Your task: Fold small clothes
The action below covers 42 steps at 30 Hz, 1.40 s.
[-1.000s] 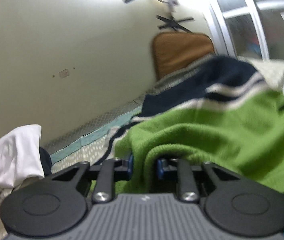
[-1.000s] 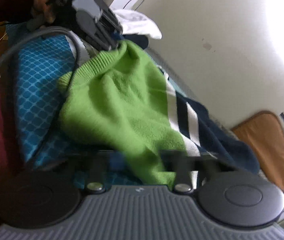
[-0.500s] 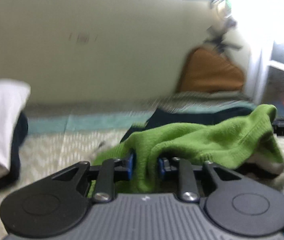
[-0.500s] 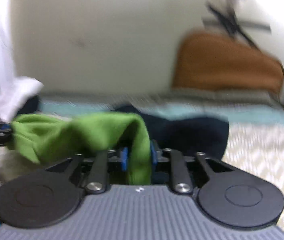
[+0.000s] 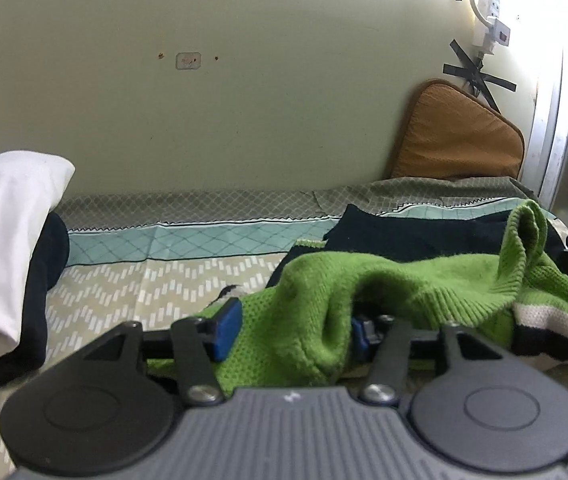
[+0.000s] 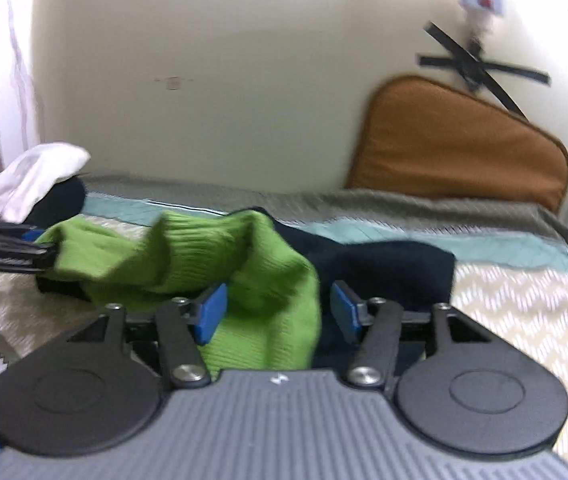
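- Green-and-navy knit sweater (image 5: pixel 404 280), one of it, lies crumpled on the patterned bedspread (image 5: pixel 155 280) straight ahead of both grippers, its navy half on the far side.
- Left gripper (image 5: pixel 290 326): jaws have just been opening and stand apart; a green fold sits between the two blue pads (image 5: pixel 225 328), resting against the right one but no longer squeezed.
- Right gripper (image 6: pixel 277 312): jaws have also just been opening and stand wide apart; a green hem bulges up between its pads (image 6: pixel 211 312), with a clear gap to the right-hand pad.
- From the right wrist view, the left gripper's black tip shows at the far left, touching the sweater's other green end.
- One folded pile (image 5: pixel 3 248), white cloth over a dark garment, lies well to the left of both grippers.
- One brown cushion (image 5: pixel 456 140) leans on the wall, beyond and to the right.
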{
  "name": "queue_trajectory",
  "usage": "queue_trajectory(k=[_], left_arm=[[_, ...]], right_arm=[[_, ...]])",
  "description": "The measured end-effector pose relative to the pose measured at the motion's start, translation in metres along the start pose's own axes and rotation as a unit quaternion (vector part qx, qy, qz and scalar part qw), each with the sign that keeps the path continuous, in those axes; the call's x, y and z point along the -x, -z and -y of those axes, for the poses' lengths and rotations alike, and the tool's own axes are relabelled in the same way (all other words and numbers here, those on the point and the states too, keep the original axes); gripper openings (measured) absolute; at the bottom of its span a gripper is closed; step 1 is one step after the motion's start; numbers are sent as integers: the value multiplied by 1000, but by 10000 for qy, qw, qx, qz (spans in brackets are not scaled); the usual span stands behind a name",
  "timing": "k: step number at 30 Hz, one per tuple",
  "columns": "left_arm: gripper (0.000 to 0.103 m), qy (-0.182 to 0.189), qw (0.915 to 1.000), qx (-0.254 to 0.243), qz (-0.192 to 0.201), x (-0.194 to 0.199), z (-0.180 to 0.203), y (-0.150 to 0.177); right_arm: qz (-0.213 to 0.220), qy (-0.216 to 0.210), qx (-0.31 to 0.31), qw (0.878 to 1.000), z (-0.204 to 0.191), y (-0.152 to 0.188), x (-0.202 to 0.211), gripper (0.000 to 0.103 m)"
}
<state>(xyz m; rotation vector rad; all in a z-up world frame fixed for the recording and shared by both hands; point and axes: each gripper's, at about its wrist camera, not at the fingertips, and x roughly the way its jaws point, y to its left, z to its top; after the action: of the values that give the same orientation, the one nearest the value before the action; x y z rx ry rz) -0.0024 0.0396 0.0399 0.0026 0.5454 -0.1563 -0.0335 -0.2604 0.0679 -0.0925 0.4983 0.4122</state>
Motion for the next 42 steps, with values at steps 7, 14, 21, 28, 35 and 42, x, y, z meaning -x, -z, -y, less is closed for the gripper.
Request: queue_trajectory(k=[7,14,21,28,35,42], left_arm=[[51,63,9998,-111,176,9,-1,0],[62,338,9992,-122,149,4,0,6],[23,190,9989,-373,211,1,11,13],[17,118,9965,20,821,28,7,-6],[10,270,9760,472,2107,99,10,-72],[9,360,9335,462,3537,195,22,-130]], right_arm=[[61,80,828,9965,-16,-20,-31,81],[-506,-399,103,9979,14,-37,-62,81],[-571,-392,-157,9975,10,-31,-60,18],[789,241,693,9942,-13,-52,13,15],[2589,956,1159,9542,-34,-108,107,12],[3811,1213,1136,9095,-43,-170,197,11]])
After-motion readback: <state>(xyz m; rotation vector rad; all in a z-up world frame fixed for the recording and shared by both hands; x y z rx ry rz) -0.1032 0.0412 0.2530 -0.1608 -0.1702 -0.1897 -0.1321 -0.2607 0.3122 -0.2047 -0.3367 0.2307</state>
